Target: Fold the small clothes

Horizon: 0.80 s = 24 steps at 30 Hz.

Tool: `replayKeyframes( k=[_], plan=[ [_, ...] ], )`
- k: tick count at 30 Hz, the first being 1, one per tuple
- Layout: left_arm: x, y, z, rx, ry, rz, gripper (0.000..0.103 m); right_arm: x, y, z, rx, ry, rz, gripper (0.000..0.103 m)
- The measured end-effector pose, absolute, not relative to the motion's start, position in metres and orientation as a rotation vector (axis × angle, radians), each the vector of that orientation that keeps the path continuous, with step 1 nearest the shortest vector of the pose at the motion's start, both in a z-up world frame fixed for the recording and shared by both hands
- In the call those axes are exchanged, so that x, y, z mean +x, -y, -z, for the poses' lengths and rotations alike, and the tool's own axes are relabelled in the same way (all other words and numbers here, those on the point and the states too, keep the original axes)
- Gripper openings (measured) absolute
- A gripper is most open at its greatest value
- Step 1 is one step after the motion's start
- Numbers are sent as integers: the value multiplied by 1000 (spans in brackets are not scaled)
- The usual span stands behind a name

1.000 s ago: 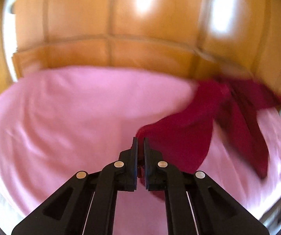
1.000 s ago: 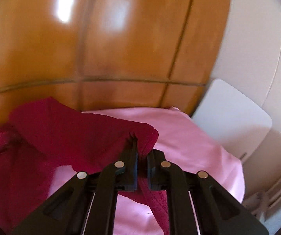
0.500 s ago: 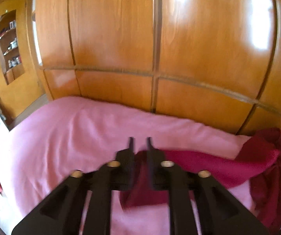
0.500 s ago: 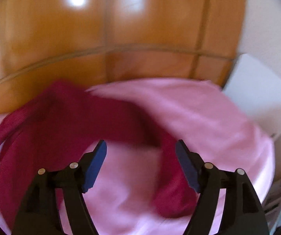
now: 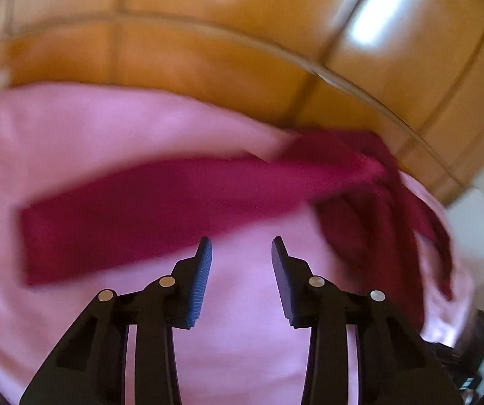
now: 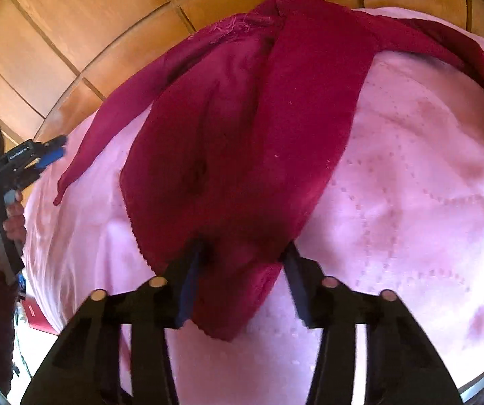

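A dark red garment (image 6: 242, 128) lies crumpled on the pink bed cover (image 6: 410, 202). My right gripper (image 6: 242, 253) is open, its jaws on either side of the garment's near edge, which lies between them. In the left wrist view the garment (image 5: 160, 209) is blurred, with one long strip stretched to the left and a bunch at the right. My left gripper (image 5: 242, 246) is open and empty just in front of that strip. It also shows in the right wrist view (image 6: 22, 158), held in a hand at the far left.
Glossy wooden wardrobe panels (image 5: 242, 50) stand behind the bed. A white wall (image 5: 478, 229) is at the right. A red box (image 6: 39, 317) lies on the floor beyond the bed's left edge.
Both grippers have opened and let the garment go. It has dropped onto the bed. The right gripper has tilted down over the garment's near edge.
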State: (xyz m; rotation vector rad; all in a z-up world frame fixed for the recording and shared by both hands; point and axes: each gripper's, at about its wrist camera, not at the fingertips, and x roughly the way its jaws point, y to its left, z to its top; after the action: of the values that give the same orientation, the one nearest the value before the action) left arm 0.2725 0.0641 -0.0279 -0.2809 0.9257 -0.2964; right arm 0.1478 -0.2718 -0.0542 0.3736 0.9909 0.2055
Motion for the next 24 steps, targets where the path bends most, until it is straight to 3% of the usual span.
replayKeyframes(
  k=[2,10,17,19,24],
  plan=[
    [279,-34,41,-297,-958,359,36,154,281,50,392,-972,-194,11],
    [316,24,86,-465,-1074,468,37,142,338,5,332,-794,-25,10],
    [328,61,88,-480,-1073,476,36,146,380,13,395,-796,85,10],
    [329,68,88,-454,-1064,474,10,146,379,13,395,-797,85,10],
    [316,49,60,-419,-998,465,7,145,378,-4,377,-751,79,10]
  ],
)
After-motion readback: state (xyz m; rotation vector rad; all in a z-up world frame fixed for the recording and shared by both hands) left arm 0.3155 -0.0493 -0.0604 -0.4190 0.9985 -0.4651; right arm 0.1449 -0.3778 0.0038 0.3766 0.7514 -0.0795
